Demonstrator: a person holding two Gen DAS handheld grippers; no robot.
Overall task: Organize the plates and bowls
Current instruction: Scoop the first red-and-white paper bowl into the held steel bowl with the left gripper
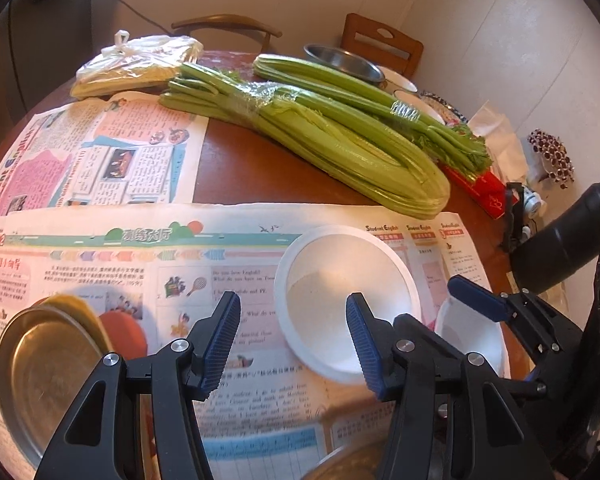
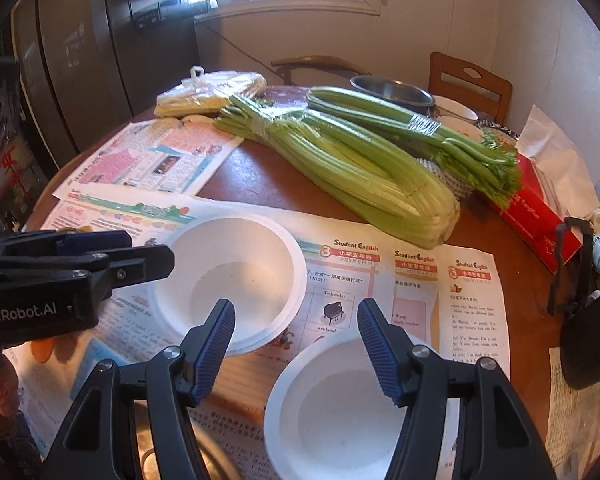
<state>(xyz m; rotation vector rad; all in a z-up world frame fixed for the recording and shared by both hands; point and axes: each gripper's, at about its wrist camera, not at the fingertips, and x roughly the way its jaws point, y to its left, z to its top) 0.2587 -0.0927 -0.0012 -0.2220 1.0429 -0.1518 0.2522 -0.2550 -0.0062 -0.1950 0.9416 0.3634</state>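
Both my fingers (image 1: 292, 340) (image 2: 296, 348) are spread, pinching nothing; closing carelessly could tip the near bowl (image 2: 336, 412) or tear the newspaper (image 2: 420, 280).

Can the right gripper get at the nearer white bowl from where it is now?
Probably yes. The right gripper hangs open just above the nearer white bowl, one finger over its rim, nothing between them. The second white bowl and the left gripper sit off to the side.

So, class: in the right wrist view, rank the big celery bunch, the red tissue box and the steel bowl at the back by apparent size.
1. big celery bunch
2. red tissue box, partly hidden
3. steel bowl, farthest away, so it may only look smallest
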